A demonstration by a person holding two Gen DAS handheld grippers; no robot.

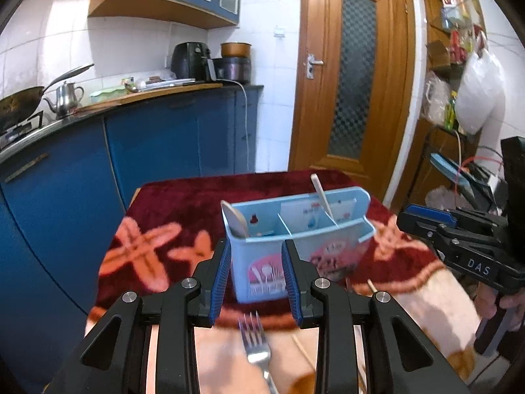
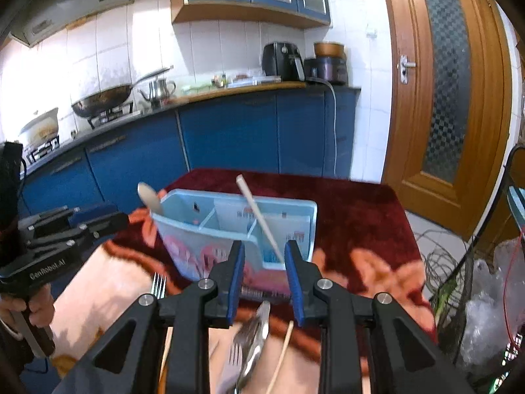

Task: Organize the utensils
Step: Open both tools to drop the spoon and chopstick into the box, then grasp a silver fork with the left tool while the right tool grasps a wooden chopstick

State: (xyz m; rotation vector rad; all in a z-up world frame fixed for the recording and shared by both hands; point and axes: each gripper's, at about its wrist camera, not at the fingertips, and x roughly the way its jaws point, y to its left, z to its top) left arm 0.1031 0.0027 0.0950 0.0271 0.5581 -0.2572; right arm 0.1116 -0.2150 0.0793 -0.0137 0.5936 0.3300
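Left wrist: fork (image 1: pixel 254 341) points tines toward caddy (image 1: pixel 288 243); both grippers (image 1: pixel 256 282) (image 2: pixel 264 282) spread, empty.

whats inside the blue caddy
A spoon stands in the caddy's left compartment and a chopstick in the right; the front wall hides their lower ends and the compartment floors.

fork (image 1: pixel 254 344) handle cut off; tablecloth (image 1: pixel 183 203) blurred

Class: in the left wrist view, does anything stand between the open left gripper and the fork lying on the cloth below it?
Nothing visible does. The left gripper is open above the fork; the blue caddy stands farther back.
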